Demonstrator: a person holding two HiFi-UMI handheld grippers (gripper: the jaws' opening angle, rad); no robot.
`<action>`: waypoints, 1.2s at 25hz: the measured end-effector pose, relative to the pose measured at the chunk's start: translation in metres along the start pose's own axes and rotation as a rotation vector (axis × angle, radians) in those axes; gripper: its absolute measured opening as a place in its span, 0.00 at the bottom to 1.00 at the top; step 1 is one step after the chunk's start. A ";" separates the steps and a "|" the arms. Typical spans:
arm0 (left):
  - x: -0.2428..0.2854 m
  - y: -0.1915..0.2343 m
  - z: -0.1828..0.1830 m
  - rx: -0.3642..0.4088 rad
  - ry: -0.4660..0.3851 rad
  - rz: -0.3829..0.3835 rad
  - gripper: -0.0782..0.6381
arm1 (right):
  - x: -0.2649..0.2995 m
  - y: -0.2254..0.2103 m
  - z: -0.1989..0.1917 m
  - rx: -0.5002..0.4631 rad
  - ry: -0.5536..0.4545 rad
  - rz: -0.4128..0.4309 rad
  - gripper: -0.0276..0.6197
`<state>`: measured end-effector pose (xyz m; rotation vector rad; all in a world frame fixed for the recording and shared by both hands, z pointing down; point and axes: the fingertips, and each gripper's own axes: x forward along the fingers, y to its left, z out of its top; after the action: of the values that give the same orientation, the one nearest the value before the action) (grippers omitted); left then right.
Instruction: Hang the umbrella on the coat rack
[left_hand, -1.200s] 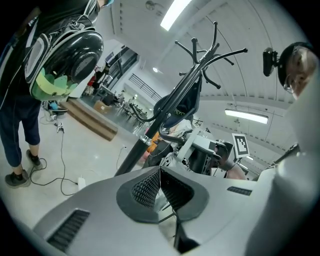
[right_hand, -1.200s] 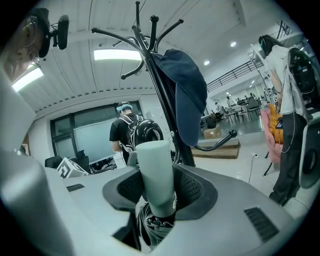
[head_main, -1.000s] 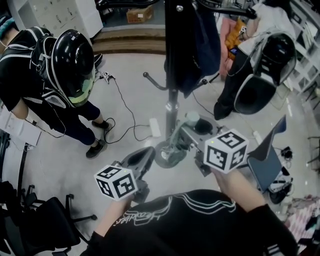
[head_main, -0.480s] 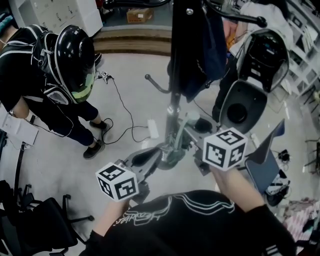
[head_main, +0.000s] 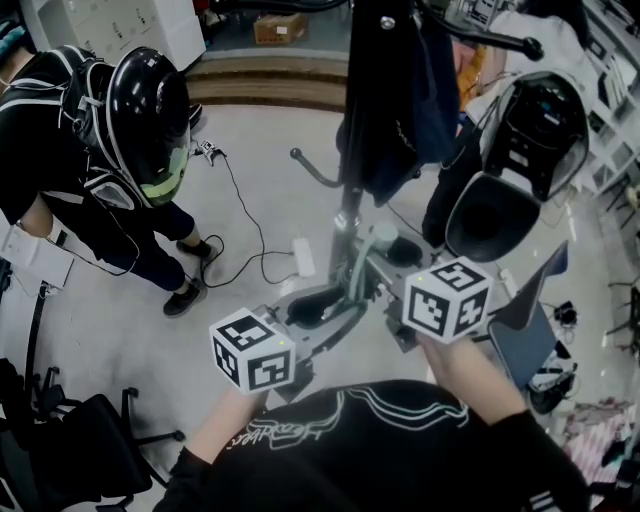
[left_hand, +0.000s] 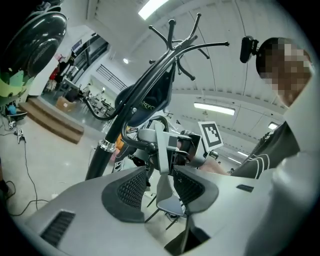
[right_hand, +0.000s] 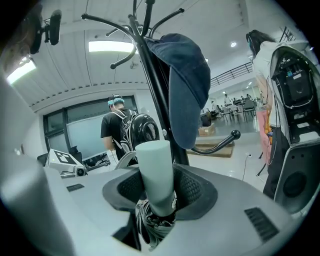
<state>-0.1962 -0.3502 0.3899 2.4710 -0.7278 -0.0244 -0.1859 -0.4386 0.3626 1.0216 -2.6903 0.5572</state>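
Observation:
The coat rack (head_main: 346, 215) is a black pole with curved hooks, and a dark blue garment (head_main: 400, 90) hangs on it. My right gripper (right_hand: 159, 187) is shut on the folded umbrella's pale green handle (right_hand: 156, 170), which points up beside the pole (right_hand: 159, 95). The umbrella's dark folded canopy (right_hand: 154, 227) hangs below the jaws. A low hook (right_hand: 220, 142) juts out to the right of the handle. My left gripper (left_hand: 159, 187) faces the right gripper (head_main: 375, 262). Its jaws have just been opening. A pale flat strip (left_hand: 167, 195) stands between the pads without being pressed.
A person in a black helmet and backpack (head_main: 130, 130) stands at the left. Cables (head_main: 250, 240) trail over the floor by the rack base. A black-and-white shell chair (head_main: 520, 150) is at the right, a blue panel (head_main: 535, 300) below it, and an office chair (head_main: 90, 450) at the bottom left.
My left gripper has moved right and up toward the umbrella, rolled, and its jaws have opened. The right gripper has kept still with the umbrella.

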 end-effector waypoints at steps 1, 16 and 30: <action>0.001 0.001 0.001 -0.004 -0.003 -0.002 0.34 | 0.001 -0.001 0.000 0.000 -0.001 0.000 0.30; -0.001 0.021 0.010 -0.042 -0.030 0.035 0.19 | 0.004 -0.008 -0.003 0.012 -0.006 -0.018 0.30; 0.003 0.057 0.004 -0.067 0.005 0.108 0.19 | 0.009 -0.038 -0.028 0.058 0.020 -0.067 0.30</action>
<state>-0.2222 -0.3932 0.4162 2.3641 -0.8432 -0.0027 -0.1651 -0.4587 0.4018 1.1103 -2.6256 0.6323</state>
